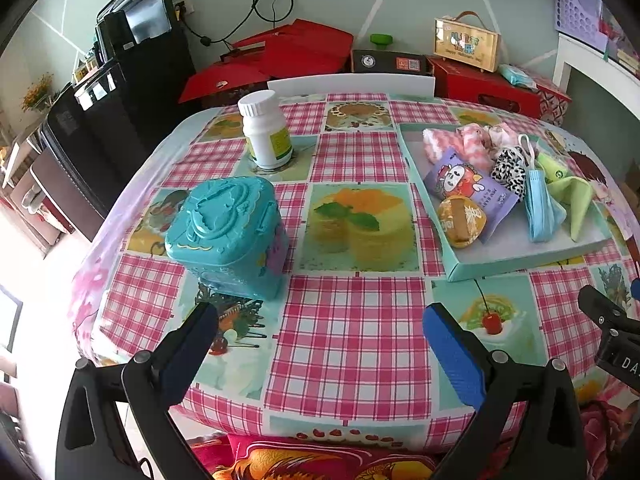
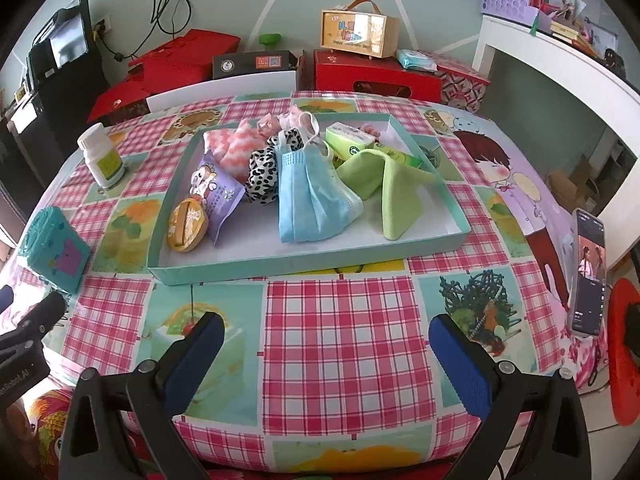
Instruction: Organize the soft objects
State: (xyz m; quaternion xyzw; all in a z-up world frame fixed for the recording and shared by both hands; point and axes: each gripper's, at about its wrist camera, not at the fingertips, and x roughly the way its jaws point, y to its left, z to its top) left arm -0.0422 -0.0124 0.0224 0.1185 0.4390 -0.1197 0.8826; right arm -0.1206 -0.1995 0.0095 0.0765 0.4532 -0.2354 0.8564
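A shallow teal tray (image 2: 304, 266) (image 1: 520, 258) on the checked tablecloth holds the soft things: a blue face mask (image 2: 310, 196) (image 1: 540, 208), a green cloth (image 2: 394, 196) (image 1: 572, 200), a pink-white fluffy cloth (image 2: 236, 146) (image 1: 452, 140), a black-and-white spotted scrunchie (image 2: 262, 174) (image 1: 510, 170), a green tissue pack (image 2: 348, 140), a purple snack packet (image 2: 214, 196) (image 1: 472, 186) and a round yellow packet (image 2: 186, 230) (image 1: 460, 220). My left gripper (image 1: 320, 354) hovers open over the table's near edge, left of the tray. My right gripper (image 2: 326, 358) is open too, in front of the tray. Both are empty.
A teal plastic tin (image 1: 228, 236) (image 2: 54, 248) and a white pill bottle (image 1: 266, 132) (image 2: 100, 156) stand on the table left of the tray. A phone (image 2: 586, 272) stands propped at the right edge. Red boxes (image 2: 376, 76) and a black cabinet (image 1: 120, 120) lie behind.
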